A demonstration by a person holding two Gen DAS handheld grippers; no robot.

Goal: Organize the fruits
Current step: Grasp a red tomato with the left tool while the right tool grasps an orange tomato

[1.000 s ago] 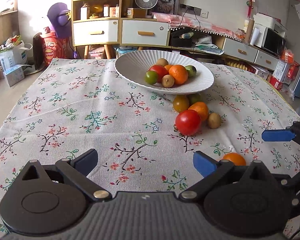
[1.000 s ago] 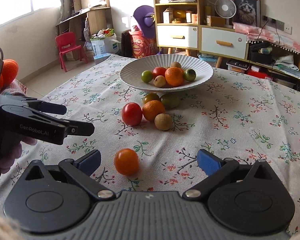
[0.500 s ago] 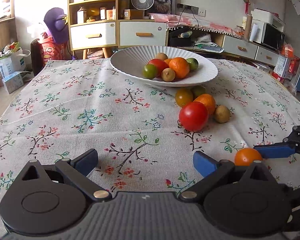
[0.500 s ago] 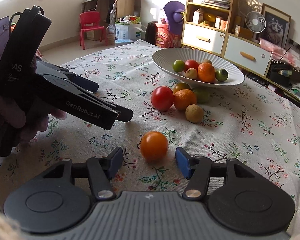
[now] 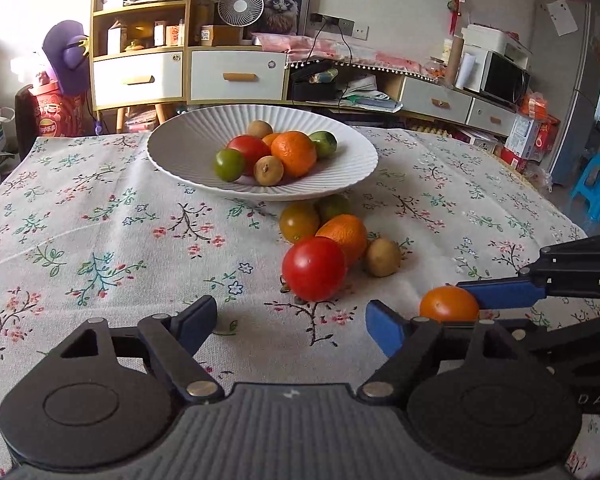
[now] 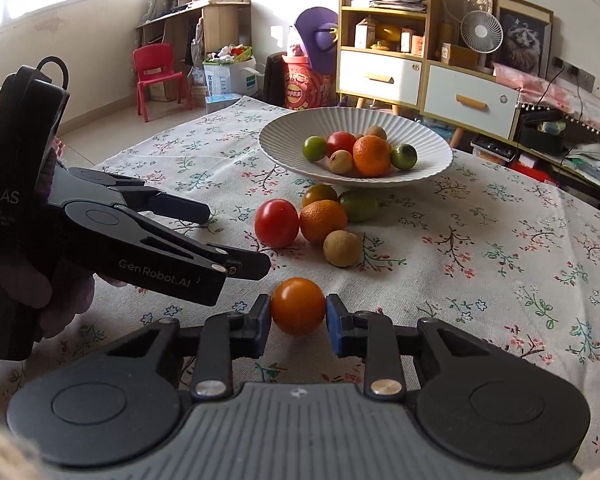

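The right gripper (image 6: 298,316) has both blue pads pressed onto the little orange tomato (image 6: 297,305), one on each side, so it's clamped. The fruit is still sitting on the floral tablecloth (image 6: 480,248), on the near side of the white ribbed bowl (image 6: 284,136) and well short of it, with the loose pile in between: a red tomato (image 6: 277,223), a mandarin (image 6: 323,221) and a tan longan-looking thing (image 6: 342,248).

So the bowl lies straight ahead of the right tongs, a bit up and away. The tomato is basically round, no long axis to fuss over. My guess is it'll need lifting clear over that pile.

The left gripper (image 5: 288,322) is beside all this, jaws closing with nothing between them. It's nearer the red tomato (image 5: 314,268), which sits just ahead of it.
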